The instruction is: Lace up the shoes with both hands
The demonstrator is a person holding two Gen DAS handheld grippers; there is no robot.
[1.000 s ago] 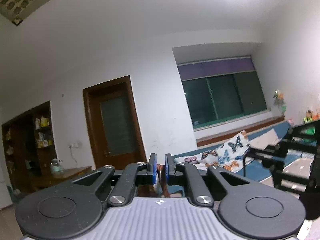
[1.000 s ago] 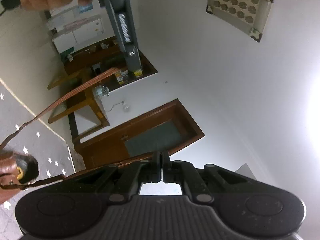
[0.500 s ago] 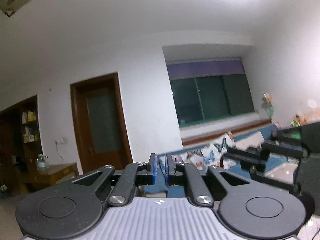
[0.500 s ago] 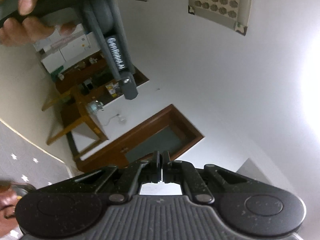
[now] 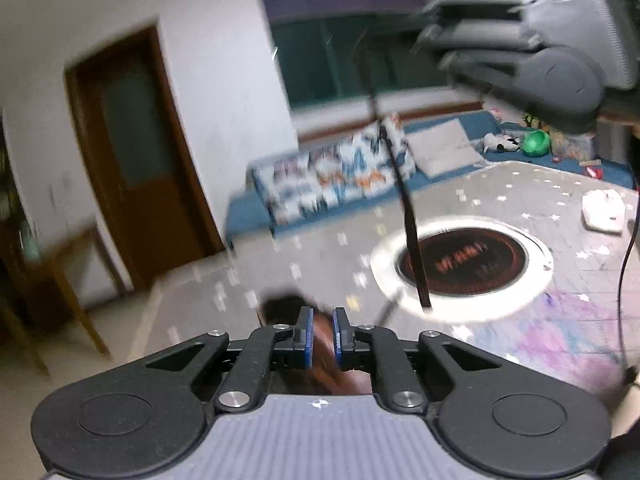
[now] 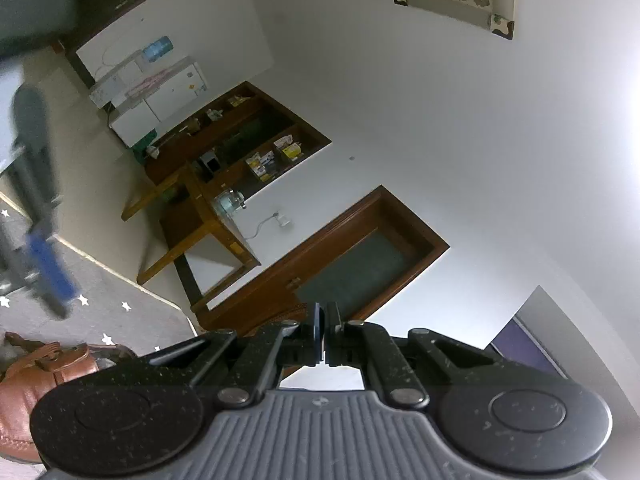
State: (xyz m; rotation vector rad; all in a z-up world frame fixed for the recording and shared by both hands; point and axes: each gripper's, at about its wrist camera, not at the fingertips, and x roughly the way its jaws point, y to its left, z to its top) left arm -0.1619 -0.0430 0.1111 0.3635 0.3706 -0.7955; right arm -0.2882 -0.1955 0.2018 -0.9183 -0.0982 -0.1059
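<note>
Seen along the left tool [image 5: 320,332], a brown door [image 5: 136,152] stands well off to its left and a bench with a butterfly-print pillow [image 5: 336,176] lies far ahead. The tool's blue pads stand a narrow slit apart and have just been opening. The blurred brown leather of the shoe [image 5: 324,364] shows through the slit and just below the fingers. The blur hides whether the pads touch anything.

Ahead and to the right of this tool, a dark brown shoelace [image 5: 408,208] hangs steeply over the grey star-print counter [image 5: 520,200]. Its lower end is in front of a round dark inset with a white ring [image 5: 464,264]. Its upper part rises towards the right tool [image 5: 428,40], which is high on the right and blurred. A white crumpled thing [image 5: 604,212] lies on the counter farther right.

Seen along the right tool, the left tool is a blur far to its left and lower, one blue pad showing. The shoe lies on the counter below and to the left of the right tool's fingers, near the body's left edge. The right tool's pads are pressed together. A ribbed brown strip that looks like the shoelace runs into them from the left. Behind the fingertips are the door and a white wall.
</note>
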